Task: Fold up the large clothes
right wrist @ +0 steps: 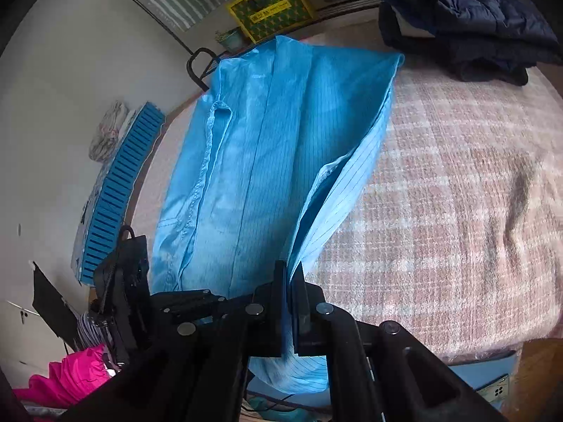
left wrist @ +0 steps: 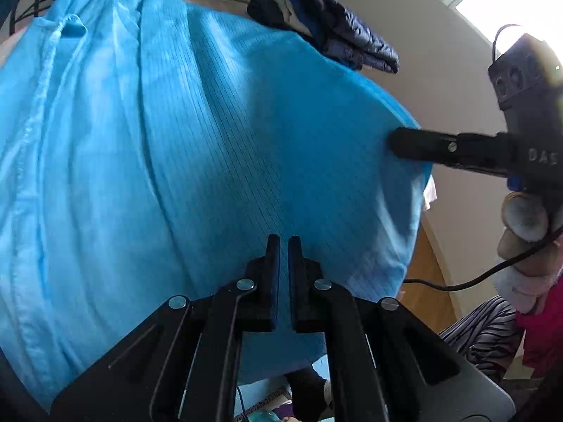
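1. Surface: a bed covered by a pink-and-white checked blanket (right wrist: 457, 193) fills the right half of the right wrist view; its near edge drops off at the lower right of that frame.
2. Task item: a large blue garment (right wrist: 253, 161) with fine dark pinstripes lies lengthwise on the blanket, from the upper centre of the frame to the lower centre, one side lifted and doubled over. In the left wrist view the same cloth (left wrist: 176, 158) fills most of the frame.
3. Right gripper (right wrist: 290, 281): fingers pressed together on the lifted edge of the garment, fabric pinched between the pads.
4. Left gripper (left wrist: 284, 249): fingers nearly together with a narrow slit between them; whether cloth sits in that slit cannot be told.
5. The right gripper also appears at the right edge of the left wrist view (left wrist: 401, 144), its tip meeting the garment's border.
6. Room: a pile of dark navy quilted clothing (right wrist: 464, 17) lies on the bed at upper right; a yellow-framed green box (right wrist: 271, 7) and a small potted plant (right wrist: 228, 38) stand against the pale wall at top centre; a bright window (left wrist: 510, 0) shows at the upper right of the left wrist view.
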Motion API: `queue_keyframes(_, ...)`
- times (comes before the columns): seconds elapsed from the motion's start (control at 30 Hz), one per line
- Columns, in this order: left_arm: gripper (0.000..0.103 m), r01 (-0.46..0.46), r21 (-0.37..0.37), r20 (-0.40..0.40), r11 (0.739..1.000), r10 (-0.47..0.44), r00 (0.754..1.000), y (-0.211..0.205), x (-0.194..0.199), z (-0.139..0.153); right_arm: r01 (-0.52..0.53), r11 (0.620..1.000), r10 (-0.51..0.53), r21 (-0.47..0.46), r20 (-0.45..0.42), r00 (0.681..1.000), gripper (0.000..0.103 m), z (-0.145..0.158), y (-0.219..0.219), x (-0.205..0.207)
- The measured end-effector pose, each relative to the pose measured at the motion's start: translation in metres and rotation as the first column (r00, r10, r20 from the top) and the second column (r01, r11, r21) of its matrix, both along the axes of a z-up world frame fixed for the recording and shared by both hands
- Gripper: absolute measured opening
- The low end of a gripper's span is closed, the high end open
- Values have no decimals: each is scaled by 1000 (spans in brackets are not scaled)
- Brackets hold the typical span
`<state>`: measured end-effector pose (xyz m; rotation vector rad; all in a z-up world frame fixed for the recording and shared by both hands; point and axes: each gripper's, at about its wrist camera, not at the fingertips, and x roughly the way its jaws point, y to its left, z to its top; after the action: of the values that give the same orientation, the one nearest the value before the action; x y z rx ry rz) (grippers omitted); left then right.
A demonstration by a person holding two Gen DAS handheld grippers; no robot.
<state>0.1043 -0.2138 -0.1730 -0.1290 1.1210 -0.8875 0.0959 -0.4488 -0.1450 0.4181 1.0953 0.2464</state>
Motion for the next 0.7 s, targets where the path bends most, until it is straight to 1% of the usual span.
queue_keyframes(0.07, 2, -58, -45, 26, 997, 59, 998, 29, 8, 24, -28, 999, 28, -28, 13, 1000, 0, 9, 14, 7)
queue_keyframes(0.17, 2, -164, -113, 67, 980, 173, 983, 82, 17, 59, -93, 987, 97, -130, 28, 995, 0, 20, 43, 14)
queue_keyframes(0.27, 2, -270, -159, 86, 950, 285, 954, 131, 26, 81, -170, 962, 178, -215, 18, 984, 0, 25, 77, 25)
queue_keyframes(0.37, 2, -346, -191, 102, 918, 370, 924, 170, 32, 95, -254, 916, 269, -312, 5, 963, 0, 23, 116, 32)
queue_keyframes(0.47, 2, -399, -196, 117, 896, 425, 898, 198, 37, 97, -342, 863, 356, -372, -33, 934, 0, 12, 156, 40)
queue_keyframes(0.53, 2, -426, -196, 108, 883, 452, 886, 213, 39, 94, -404, 817, 414, -412, -71, 908, 0, -1, 184, 41)
queue_keyframes(0.6, 2, -447, -192, 92, 874, 470, 878, 223, 44, 88, -459, 784, 453, -418, -120, 883, 0, -20, 206, 47)
queue_keyframes(0.7, 2, -463, -171, 75, 870, 480, 874, 230, 49, 75, -519, 749, 491, -412, -180, 852, 0, -49, 229, 50)
